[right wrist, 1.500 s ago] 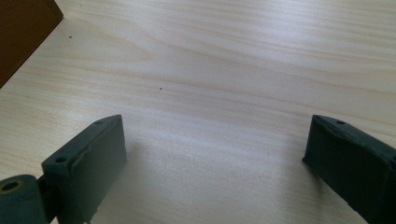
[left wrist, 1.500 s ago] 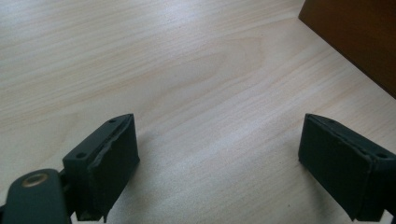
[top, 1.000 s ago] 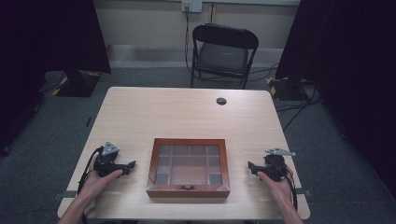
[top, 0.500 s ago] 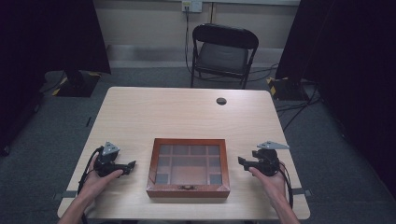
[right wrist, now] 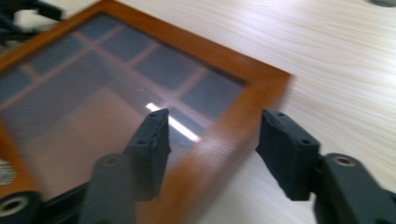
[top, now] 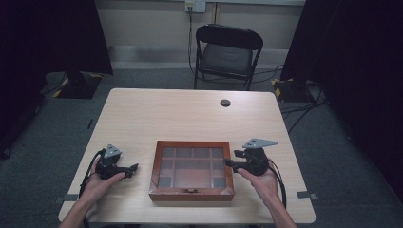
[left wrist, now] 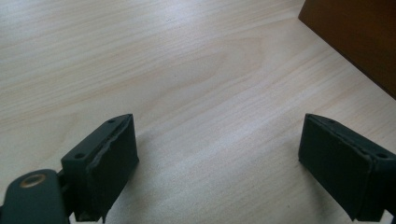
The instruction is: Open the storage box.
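A shallow wooden box (top: 192, 171) with a glass lid over several compartments lies shut at the front middle of the table. My left gripper (top: 133, 167) rests on the table to the box's left, a short gap away. Its jaws stand wide open (left wrist: 217, 140) over bare wood, with a corner of the box (left wrist: 359, 37) ahead. My right gripper (top: 227, 163) hovers at the box's right edge. It is open (right wrist: 215, 126), one jaw above the glass and the other past the wooden rim (right wrist: 261, 79), holding nothing.
The light wood table (top: 190, 118) has a small black round cap (top: 225, 102) near its far edge. A black folding chair (top: 225, 52) stands behind it. Dark curtains hang at both sides, and cables lie on the floor at the right.
My right gripper has lifted and moved left, from beside the box to over its right rim. The left gripper and the box have stayed put.
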Motion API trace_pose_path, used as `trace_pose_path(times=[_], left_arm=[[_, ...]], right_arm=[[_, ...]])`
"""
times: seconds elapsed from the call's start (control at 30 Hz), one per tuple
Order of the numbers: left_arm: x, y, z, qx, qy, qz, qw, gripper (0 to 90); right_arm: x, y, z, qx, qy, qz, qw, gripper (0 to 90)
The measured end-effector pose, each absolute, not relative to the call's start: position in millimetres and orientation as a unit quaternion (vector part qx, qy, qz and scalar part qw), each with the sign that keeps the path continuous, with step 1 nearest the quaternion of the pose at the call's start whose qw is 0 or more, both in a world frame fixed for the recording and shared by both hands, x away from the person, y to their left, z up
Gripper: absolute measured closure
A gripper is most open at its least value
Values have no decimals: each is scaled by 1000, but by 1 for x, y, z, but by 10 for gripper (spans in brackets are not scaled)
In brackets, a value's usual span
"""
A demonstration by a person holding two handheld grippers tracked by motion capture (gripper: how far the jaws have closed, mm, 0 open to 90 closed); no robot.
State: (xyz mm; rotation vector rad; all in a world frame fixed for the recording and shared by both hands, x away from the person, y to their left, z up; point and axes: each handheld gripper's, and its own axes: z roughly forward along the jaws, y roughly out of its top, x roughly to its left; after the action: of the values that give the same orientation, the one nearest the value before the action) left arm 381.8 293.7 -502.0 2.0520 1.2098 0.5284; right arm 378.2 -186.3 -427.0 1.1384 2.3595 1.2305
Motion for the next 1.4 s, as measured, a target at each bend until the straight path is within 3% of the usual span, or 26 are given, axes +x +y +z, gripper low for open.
trace_pose_path(times=[0.43,0.83,1.4], left_arm=[[382,294,-502,790,466,203,343,110],[382,293,-502,790,465,201,345,106],[382,293,-502,789,466,201,346,103]], right_arm=[[365,-135,-409,283,848,444,57,633],[344,-101,-420,202,879,432,-15,783],[339,-87,-436,165,895,412,-45,802]])
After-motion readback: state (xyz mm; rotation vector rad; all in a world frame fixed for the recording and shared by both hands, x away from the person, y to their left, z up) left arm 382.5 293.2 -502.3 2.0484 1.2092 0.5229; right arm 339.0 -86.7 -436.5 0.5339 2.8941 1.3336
